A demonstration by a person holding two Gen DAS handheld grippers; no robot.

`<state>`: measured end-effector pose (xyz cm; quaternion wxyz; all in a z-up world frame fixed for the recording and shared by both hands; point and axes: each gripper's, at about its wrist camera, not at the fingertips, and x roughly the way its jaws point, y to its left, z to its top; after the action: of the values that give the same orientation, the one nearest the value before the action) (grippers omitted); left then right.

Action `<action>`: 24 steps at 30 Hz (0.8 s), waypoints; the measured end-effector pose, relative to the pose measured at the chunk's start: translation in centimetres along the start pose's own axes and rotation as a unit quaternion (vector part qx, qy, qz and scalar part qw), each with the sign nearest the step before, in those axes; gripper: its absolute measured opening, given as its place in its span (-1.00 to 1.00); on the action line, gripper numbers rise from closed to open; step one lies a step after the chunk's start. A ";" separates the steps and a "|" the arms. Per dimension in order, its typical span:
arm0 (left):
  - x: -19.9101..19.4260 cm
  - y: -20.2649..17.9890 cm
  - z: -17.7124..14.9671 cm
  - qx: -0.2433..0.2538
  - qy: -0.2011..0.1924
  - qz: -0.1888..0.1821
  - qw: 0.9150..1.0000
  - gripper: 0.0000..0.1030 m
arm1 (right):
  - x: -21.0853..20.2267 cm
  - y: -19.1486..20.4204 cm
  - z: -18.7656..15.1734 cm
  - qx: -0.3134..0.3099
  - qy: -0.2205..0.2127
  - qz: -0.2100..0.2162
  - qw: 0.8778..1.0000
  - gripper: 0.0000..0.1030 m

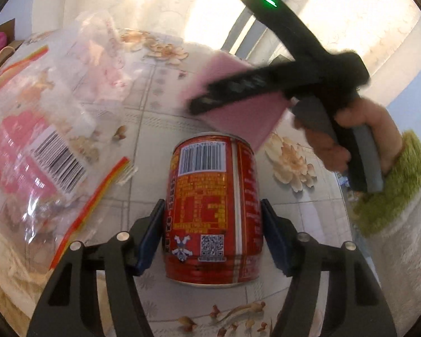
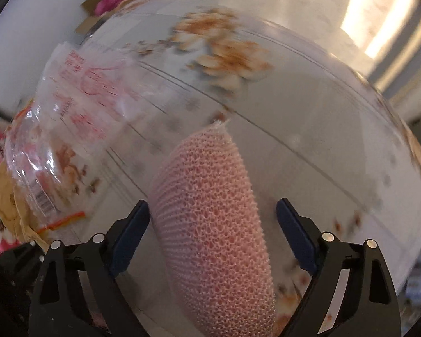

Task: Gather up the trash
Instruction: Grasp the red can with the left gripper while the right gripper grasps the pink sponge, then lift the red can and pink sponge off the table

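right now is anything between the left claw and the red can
Nothing visible. The red can lies on its side between the left claw's blue pads, which sit at or nearly on its sides. The plastic bag lies off to the left.

The red printed metal can (image 1: pixel 213 210) lying on its side is filling the gap between the left gripper (image 1: pixel 212 236) fingers. To its left, crinkled clear plastic bags (image 1: pixel 42 129) are crowding the floral tablecloth (image 1: pixel 165 118); bare cloth is lying open ahead. The right gripper (image 2: pixel 213 241) is straddling a pink foam net sleeve (image 2: pixel 213 224), with clear cloth showing on its right side.
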<state>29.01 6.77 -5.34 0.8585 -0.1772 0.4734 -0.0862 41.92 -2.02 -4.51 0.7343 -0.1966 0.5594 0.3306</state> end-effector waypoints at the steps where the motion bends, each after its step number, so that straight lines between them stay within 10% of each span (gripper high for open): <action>1: -0.1 0.0 -0.2 -0.001 -0.001 0.002 1.000 0.25 | -0.3 -0.4 -0.8 0.009 -0.003 -0.004 1.000 0.64; 10: -2.2 -1.1 -4.7 -0.005 0.003 0.010 1.000 0.25 | -3.5 -2.0 -12.5 0.131 -0.030 -0.042 0.990 0.60; 24: -5.7 -0.9 -11.7 -0.012 0.015 -0.010 1.000 0.25 | -6.7 7.1 -28.4 0.212 -0.089 -0.092 0.969 0.60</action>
<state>16.15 5.08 -6.24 0.8483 -0.1908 0.4855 -0.0912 16.25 -17.48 -5.94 0.8334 -0.0568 0.5285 0.1512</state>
